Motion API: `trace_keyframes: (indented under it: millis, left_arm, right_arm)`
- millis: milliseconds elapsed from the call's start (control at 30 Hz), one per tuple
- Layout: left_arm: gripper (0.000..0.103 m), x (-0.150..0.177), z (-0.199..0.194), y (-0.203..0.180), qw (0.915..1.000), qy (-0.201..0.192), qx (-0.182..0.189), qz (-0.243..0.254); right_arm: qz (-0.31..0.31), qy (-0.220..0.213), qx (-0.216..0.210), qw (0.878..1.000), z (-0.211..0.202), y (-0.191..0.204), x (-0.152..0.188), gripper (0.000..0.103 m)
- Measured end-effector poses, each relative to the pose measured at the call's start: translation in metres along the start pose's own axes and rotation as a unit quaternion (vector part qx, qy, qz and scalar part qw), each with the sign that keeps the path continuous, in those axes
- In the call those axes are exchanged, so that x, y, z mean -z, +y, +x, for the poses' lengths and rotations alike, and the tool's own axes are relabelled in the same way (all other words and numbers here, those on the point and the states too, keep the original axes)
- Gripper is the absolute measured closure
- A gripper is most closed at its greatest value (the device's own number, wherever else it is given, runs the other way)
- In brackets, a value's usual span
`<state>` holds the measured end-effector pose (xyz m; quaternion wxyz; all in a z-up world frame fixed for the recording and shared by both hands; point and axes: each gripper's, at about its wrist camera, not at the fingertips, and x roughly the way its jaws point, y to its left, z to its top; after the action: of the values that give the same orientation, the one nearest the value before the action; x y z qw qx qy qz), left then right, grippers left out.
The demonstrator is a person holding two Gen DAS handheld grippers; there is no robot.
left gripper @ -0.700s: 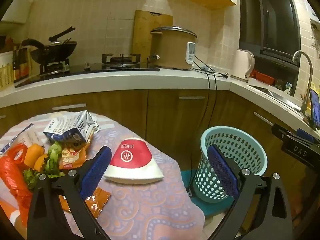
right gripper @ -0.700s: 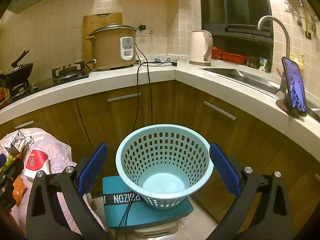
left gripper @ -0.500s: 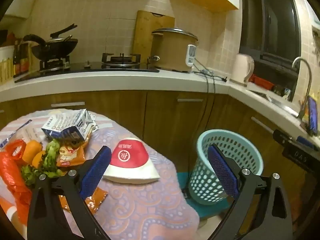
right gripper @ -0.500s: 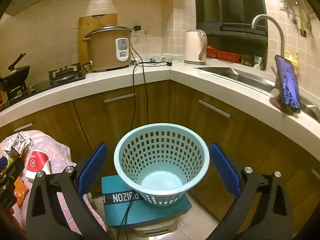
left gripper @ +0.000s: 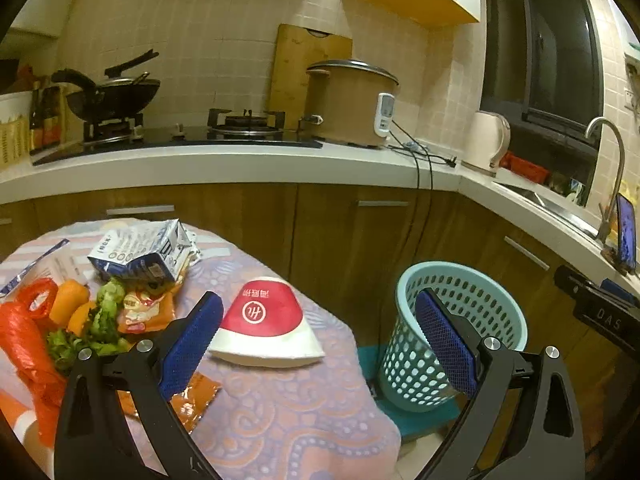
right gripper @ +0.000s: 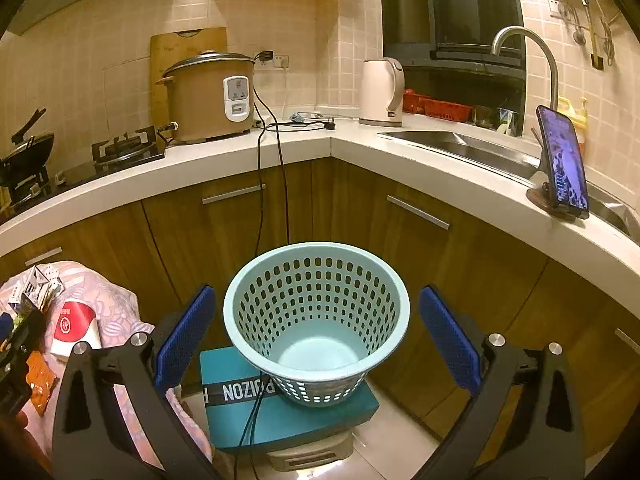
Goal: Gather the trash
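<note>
Left and right wrist views of a kitchen at the start of a trash-collecting task. The blue basket [right gripper: 316, 320] stands on a teal box [right gripper: 288, 408] on the floor, in front of the wooden cabinets; its inside is bare, so by this evidence nothing has been collected yet and the whole pile remains to be moved.

The trash lies on a small table covered by a patterned cloth [left gripper: 280, 408], just beside the basket. Nearest the cloth's edge is a flattened paper cup [left gripper: 266, 320], red above and white at its rim, printed with a round logo. Behind it sit a crumpled blue-and-white carton [left gripper: 140, 254], an orange snack wrapper [left gripper: 144, 312], green vegetable scraps [left gripper: 102, 320], orange peel pieces [left gripper: 70, 300] and a red plastic bag [left gripper: 24, 344]. A second orange wrapper [left gripper: 196, 396] lies partly under the left gripper's finger.

The left gripper [left gripper: 318, 344] hovers over the cloth, spread wide and holding nothing, with the cup ahead between its fingers. The right gripper [right gripper: 316, 340] is likewise spread wide and bare, aimed at the basket.
</note>
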<state>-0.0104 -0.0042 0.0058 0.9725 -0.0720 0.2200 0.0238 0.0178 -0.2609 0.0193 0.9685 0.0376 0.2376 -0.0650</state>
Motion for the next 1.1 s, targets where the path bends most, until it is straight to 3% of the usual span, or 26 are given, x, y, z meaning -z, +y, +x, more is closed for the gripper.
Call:
trace_keyframes:
  millis: [700,1100]
  left_arm:
    - [0.009,0.005,0.004,-0.002,0.9997,0.002,-0.017,0.015]
    - [0.009,0.003,0.007,0.006,0.9995,0.004,-0.03,-0.002]
  right_arm:
    - [-0.016,0.01,-0.022,1.0,0.028,0.016,0.01,0.01]
    - [-0.035,0.009,-0.037,0.999,0.033,0.029,0.013,0.013]
